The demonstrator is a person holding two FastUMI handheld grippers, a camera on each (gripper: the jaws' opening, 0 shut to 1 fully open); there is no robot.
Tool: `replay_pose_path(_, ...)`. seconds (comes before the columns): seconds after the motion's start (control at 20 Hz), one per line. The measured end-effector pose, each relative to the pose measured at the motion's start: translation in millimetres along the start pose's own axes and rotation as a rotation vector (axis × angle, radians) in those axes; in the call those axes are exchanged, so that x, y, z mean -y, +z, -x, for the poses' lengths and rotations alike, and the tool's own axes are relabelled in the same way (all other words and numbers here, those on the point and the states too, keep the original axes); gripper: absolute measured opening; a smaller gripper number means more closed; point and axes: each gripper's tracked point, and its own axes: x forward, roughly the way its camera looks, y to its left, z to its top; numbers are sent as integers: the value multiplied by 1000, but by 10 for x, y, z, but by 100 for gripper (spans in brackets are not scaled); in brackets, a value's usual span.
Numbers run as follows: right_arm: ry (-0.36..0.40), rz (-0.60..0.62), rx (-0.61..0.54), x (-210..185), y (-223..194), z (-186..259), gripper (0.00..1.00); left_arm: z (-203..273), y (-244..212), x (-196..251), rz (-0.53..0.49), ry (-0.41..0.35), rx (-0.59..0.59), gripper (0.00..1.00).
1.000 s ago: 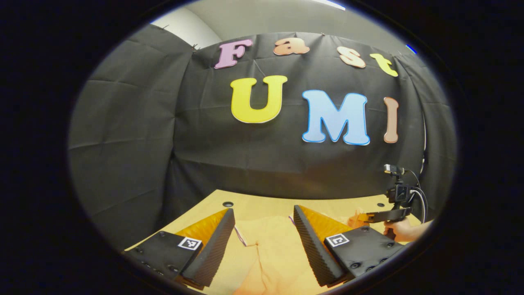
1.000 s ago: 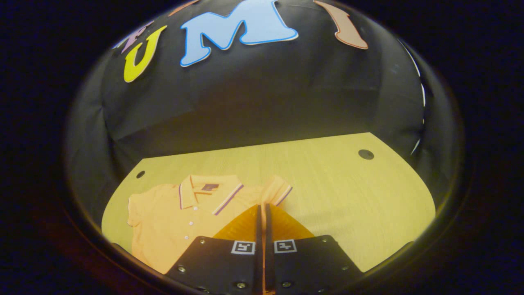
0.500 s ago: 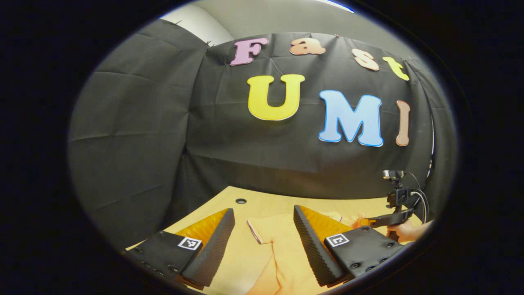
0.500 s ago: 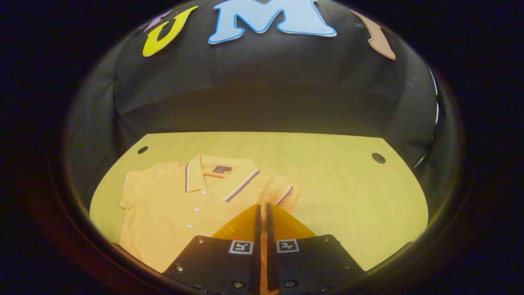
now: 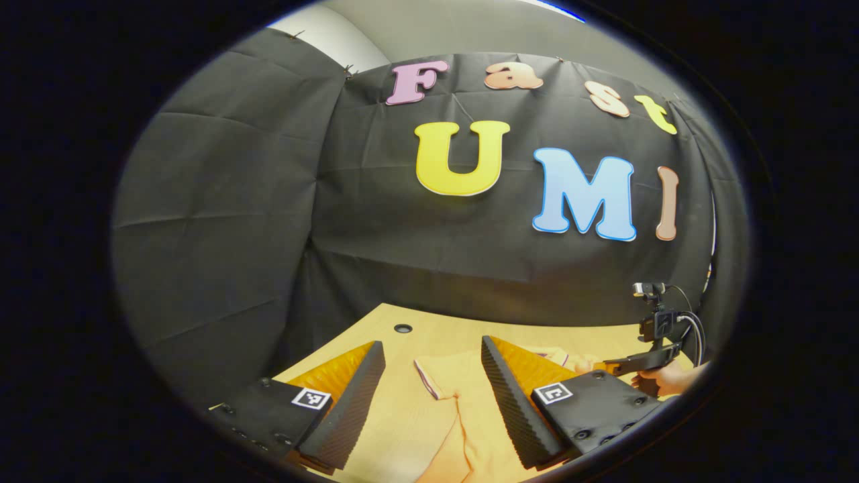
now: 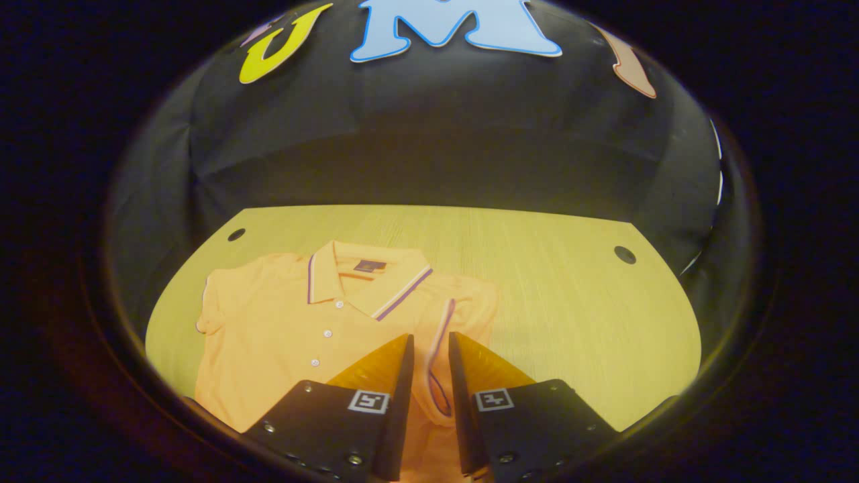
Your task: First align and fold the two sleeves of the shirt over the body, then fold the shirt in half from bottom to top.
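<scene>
The right gripper (image 6: 429, 345), pressed together on the sleeve half a second ago, has parted its fingers, and the sleeve (image 6: 439, 349) with its striped cuff now lies loose between them, folded inward over the body of the orange shirt (image 6: 282, 335). The fingers stand a small way apart on either side of the cuff, not pressing it. The shirt lies flat on the wooden table (image 6: 570, 302), collar (image 6: 366, 285) toward the far edge, buttons up, spread over the left part of the tabletop; its other short sleeve (image 6: 209, 308) is spread out near the left edge. In the left gripper view, the left gripper (image 5: 429, 362) hangs low over the table with its fingers spread wide and nothing between them but the shirt's near sleeve (image 5: 443, 376) lying on the wood below. Farther off, near the table's right edge, a hand (image 5: 664, 381) holds the right gripper (image 5: 607, 366) level, reaching in over the shirt, its camera and cables rising above it. A round hole (image 5: 402, 329) marks the table's far left corner.
</scene>
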Motion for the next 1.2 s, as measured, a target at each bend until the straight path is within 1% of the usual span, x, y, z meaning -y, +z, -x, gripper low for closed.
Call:
replay_pose_path(0.05,-7,6,3,13,17,31,44,-17,-1,12,-2,-6,0,97)
replay_pose_path(0.1,-4,9,7,5,26,53,45,-31,-1,25,-2,-13,0,97)
replay_pose_path(0.15,0,13,15,-11,44,90,57,-58,0,39,-1,-21,-2,97)
replay_pose_path(0.2,1,17,22,-22,69,127,65,-93,-30,63,0,-29,-5,97)
replay_pose_path(0.25,1,19,34,-32,100,184,82,-125,-56,89,1,-39,-9,97)
replay_pose_path(0.35,-5,19,63,-57,172,310,96,-221,-78,156,6,-66,-17,97)
replay_pose_path(0.5,-15,13,119,-130,310,557,97,-442,-191,220,10,-109,-40,97)
replay_pose_path(0.55,-17,10,135,-167,352,650,94,-528,-238,237,13,-123,-51,97)
replay_pose_path(0.6,-20,4,151,-209,394,761,97,-626,-276,238,14,-133,-62,97)
replay_pose_path(0.7,-33,-6,182,-275,451,980,97,-848,-440,195,11,-146,-91,97)
replay_pose_path(0.75,-41,-8,194,-313,471,1107,94,-963,-521,173,9,-151,-109,97)
replay_pose_path(0.8,-52,-11,205,-342,472,1194,97,-1105,-609,149,10,-155,-129,97)
replay_pose_path(0.85,-62,-14,215,-386,472,1293,97,-1238,-701,124,11,-157,-148,94)
replay_pose_path(1.0,-91,-33,245,-512,488,1613,97,-1611,-1062,17,18,-164,-212,97)
replay_pose_path(1.2,-106,-77,268,-689,459,1946,97,-2021,-1418,-88,-6,-149,-276,94)
